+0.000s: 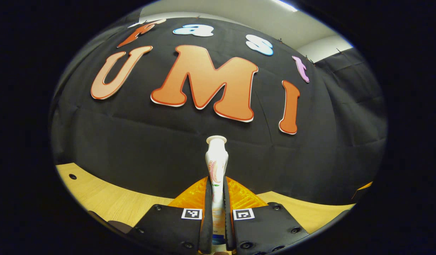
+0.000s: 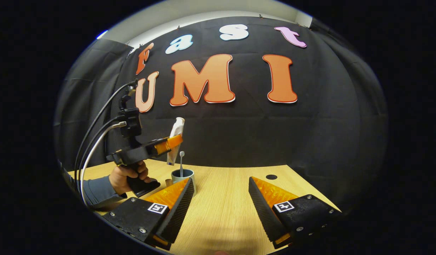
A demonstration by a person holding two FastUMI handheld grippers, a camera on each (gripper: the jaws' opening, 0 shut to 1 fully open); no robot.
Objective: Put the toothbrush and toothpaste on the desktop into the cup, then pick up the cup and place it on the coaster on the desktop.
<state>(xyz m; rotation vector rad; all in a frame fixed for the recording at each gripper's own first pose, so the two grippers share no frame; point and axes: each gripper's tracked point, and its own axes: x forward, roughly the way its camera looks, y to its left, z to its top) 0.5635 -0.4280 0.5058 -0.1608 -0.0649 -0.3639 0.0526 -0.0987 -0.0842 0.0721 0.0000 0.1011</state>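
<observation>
Cup w/ toothbrush inside; toothpaste above, left gripper gripping.

Nothing legible on my tongs: each finger carries a small square black-and-white marker (a coded pattern, not words). The toothpaste tube I hold bears coloured print too blurred to read.
</observation>
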